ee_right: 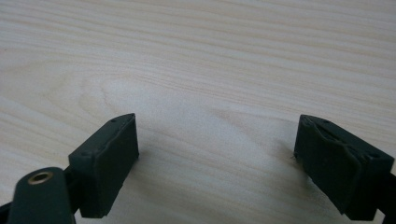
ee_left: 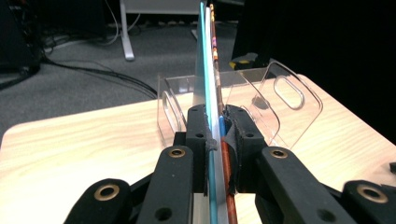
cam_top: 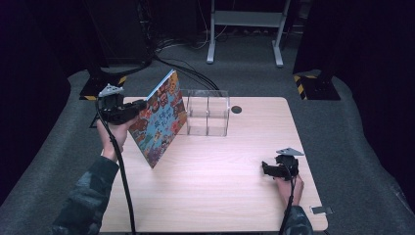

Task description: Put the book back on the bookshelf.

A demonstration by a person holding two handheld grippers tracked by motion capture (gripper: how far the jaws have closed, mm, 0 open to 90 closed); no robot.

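Observation:
A thin picture book (cam_top: 160, 119) with a busy, colourful cover hangs tilted above the left part of the wooden table (cam_top: 220, 196). My left gripper (cam_top: 138, 108) is shut on its left edge. In the left gripper view the book's edge (ee_left: 211, 70) runs straight up between the two pads (ee_left: 200, 128), which press on it. Right behind the book stands a clear acrylic rack (cam_top: 207, 113) with upright dividers (ee_left: 292, 100). My right gripper (cam_top: 264, 169) rests low at the table's right front, jaws wide open over bare wood, with a black pad (ee_right: 108, 163) at each side.
A round cable hole (cam_top: 236, 109) sits in the table just right of the rack. Beyond the table are grey carpet, black cables (cam_top: 181, 68) and a white metal stand (cam_top: 244, 29). A yellow-black striped base (cam_top: 313, 85) stands at the back right.

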